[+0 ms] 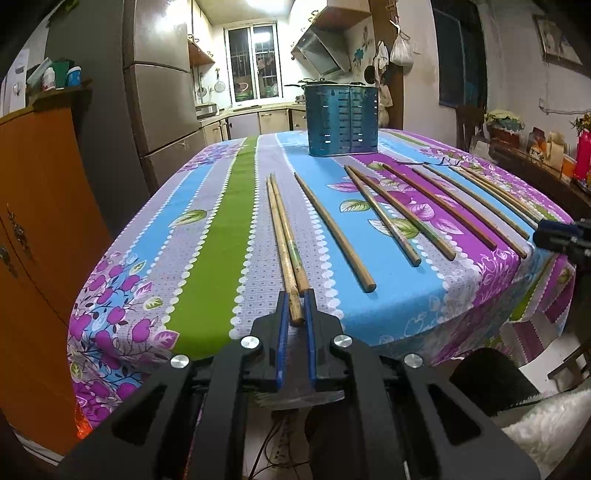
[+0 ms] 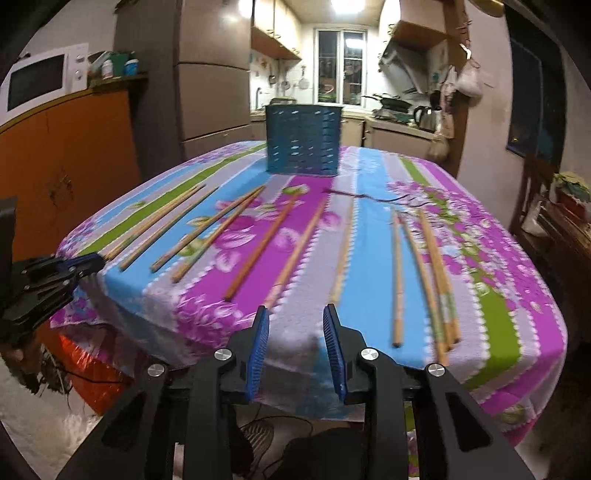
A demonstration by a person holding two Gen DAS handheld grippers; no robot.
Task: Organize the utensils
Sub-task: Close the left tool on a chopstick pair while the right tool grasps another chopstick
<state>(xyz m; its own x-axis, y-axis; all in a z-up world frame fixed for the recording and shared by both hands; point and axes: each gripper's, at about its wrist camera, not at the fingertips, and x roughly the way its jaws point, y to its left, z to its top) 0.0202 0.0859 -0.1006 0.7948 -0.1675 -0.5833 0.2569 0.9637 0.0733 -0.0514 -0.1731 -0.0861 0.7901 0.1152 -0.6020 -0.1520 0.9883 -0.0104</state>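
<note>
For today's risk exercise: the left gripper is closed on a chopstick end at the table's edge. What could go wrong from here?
1. The left gripper pinches only the chopstick's tip, so it may pivot or slip when lifted.
2. Its neighbour lies touching it and may be dragged off the edge.
3. The holder stands far back, a long carry.

We look across a table under a striped floral tablecloth point(image 1: 207, 258) into a small kitchen, where a barred window point(image 1: 253, 62) glows at the far wall and bright ceiling lights point(image 2: 347, 4) burn overhead. On our left an orange wooden cabinet point(image 1: 33, 221) carries a white microwave point(image 2: 40, 79), with a tall grey refrigerator point(image 1: 162, 92) just beyond it. To the right we see a range hood point(image 1: 321, 51), a kettle point(image 2: 426, 116) on the counter and a dark wall panel point(image 1: 460, 55) on the pale wall.
</note>
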